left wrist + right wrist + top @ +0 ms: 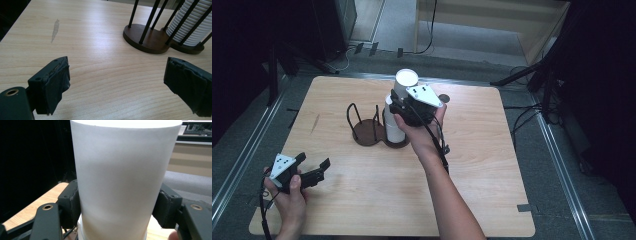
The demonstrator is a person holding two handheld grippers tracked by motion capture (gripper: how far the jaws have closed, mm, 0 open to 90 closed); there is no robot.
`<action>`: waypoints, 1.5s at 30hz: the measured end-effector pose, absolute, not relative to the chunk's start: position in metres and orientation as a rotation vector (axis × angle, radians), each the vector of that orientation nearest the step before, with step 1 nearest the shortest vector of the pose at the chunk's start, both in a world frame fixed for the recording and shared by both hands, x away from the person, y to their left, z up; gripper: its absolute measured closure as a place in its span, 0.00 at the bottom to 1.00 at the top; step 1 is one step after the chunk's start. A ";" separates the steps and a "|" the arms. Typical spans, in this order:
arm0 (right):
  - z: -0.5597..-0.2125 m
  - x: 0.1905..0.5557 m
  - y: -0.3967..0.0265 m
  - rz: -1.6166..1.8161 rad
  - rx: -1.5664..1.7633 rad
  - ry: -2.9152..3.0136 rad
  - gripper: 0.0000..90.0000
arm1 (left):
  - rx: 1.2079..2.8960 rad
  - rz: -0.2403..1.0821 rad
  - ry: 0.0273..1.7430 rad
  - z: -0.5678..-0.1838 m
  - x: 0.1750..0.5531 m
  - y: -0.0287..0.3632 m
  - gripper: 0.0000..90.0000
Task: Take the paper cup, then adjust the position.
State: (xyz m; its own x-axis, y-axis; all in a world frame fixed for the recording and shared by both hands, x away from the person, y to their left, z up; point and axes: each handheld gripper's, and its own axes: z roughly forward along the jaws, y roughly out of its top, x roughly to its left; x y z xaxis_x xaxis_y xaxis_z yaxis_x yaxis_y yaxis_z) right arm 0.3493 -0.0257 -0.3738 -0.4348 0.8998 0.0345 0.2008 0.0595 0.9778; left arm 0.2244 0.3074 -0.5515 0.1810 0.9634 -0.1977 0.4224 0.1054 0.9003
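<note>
On table, two grippers, one white cup gripped, one two-slot rack

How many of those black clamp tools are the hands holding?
2: the left gripper sits open near the table's front-left corner; the right gripper grips the white cup at the stack.

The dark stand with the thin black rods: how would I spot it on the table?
Look at the middle of the wooden table. There sits a dark brown stand with two round bases. The right base holds a stack of white cups; the left base is empty, with bare black rods standing round it.
</note>
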 end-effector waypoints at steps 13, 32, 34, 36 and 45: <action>-0.379 0.330 -0.072 1.411 1.142 1.657 0.37 | 1.477 0.703 1.404 -0.551 0.224 0.308 0.08; -0.436 0.293 -0.154 1.348 1.279 1.604 0.37 | 1.460 0.664 1.381 -0.551 0.223 0.310 0.08; -0.442 0.289 -0.159 1.340 1.282 1.604 0.37 | 1.470 0.676 1.386 -0.551 0.224 0.309 0.08; -0.449 0.285 -0.164 1.334 1.294 1.608 0.37 | 1.476 0.682 1.388 -0.551 0.224 0.308 0.08; -0.479 0.270 -0.180 1.322 1.328 1.625 0.37 | 1.512 0.693 1.356 -0.546 0.227 0.298 0.08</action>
State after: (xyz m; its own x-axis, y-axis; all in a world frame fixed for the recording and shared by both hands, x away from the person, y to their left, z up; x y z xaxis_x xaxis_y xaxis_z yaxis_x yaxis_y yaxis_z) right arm 0.2697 -0.1804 -0.4787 -0.2764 0.9550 0.1079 0.3002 -0.0208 0.9536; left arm 0.2271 0.2976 -0.5456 0.2224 0.9585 -0.1786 0.4167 0.0722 0.9062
